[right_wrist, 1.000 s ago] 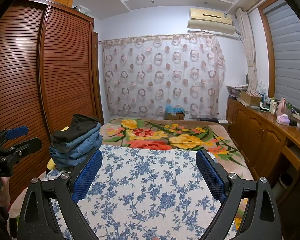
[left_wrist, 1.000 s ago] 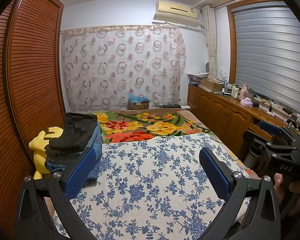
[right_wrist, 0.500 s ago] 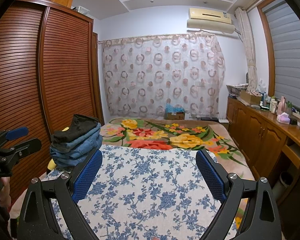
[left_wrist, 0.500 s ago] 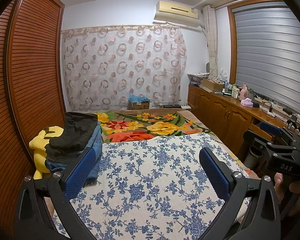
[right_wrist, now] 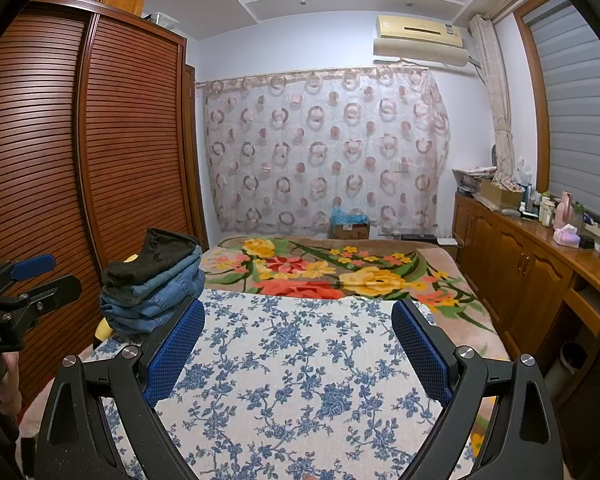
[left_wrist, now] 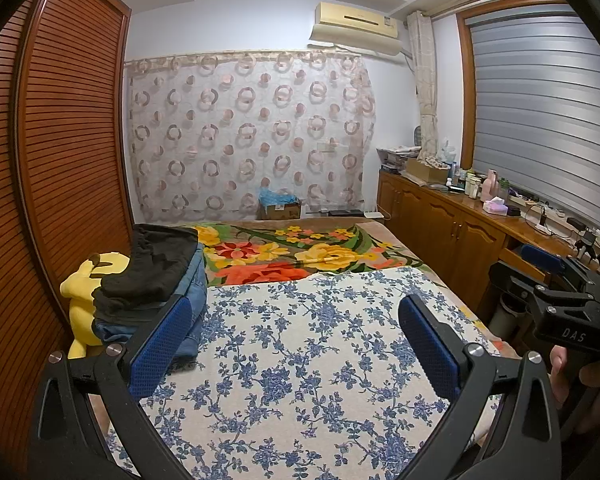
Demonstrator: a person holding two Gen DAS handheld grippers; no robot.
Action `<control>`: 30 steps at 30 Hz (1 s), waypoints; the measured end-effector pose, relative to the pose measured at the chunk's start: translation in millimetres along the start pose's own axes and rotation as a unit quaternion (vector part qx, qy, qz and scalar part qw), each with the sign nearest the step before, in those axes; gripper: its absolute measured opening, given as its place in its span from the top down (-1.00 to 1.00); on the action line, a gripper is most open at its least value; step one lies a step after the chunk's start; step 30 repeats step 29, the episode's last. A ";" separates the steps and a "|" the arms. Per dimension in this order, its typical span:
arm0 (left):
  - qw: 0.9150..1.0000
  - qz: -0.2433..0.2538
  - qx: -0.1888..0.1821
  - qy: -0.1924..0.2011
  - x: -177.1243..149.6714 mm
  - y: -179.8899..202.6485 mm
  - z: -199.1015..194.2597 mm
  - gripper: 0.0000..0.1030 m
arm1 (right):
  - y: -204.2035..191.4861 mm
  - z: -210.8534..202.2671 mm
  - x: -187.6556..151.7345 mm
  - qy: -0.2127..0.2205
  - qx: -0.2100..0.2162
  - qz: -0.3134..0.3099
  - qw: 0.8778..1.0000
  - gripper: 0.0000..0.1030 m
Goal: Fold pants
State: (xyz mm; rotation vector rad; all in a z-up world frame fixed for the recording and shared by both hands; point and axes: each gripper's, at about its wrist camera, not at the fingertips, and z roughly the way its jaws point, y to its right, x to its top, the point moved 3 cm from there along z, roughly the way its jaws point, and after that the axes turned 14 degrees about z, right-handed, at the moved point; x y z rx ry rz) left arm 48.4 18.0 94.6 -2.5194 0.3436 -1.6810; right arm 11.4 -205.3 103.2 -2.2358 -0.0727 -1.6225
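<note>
A stack of folded pants (left_wrist: pixel 156 280), dark ones on top of blue jeans, sits at the left edge of the bed; it also shows in the right wrist view (right_wrist: pixel 156 276). My left gripper (left_wrist: pixel 296 312) is open and empty above the blue-flowered sheet (left_wrist: pixel 300 360), its left pad beside the stack. My right gripper (right_wrist: pixel 298 316) is open and empty over the same sheet (right_wrist: pixel 292 380). Each gripper shows at the edge of the other's view: the right one (left_wrist: pixel 540 276) and the left one (right_wrist: pixel 32 276).
A yellow plush toy (left_wrist: pixel 84 300) lies behind the stack against the brown slatted wardrobe (left_wrist: pixel 52 180). A bright floral blanket (left_wrist: pixel 300 252) covers the far bed. A wooden cabinet (left_wrist: pixel 452 232) with bottles and boxes runs along the right. A cardboard box (left_wrist: pixel 280 208) stands by the curtain.
</note>
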 end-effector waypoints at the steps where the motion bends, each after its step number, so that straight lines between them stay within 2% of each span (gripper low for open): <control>1: 1.000 0.000 0.000 0.000 0.0 0.0 0.0 -1.00 | 0.2 0.1 0.2 0.000 0.000 0.000 1.000 -0.85; 30: 1.000 -0.001 0.000 0.000 -1.4 0.0 -0.2 -1.00 | -1.7 1.6 -2.5 0.000 0.002 0.001 1.000 -0.85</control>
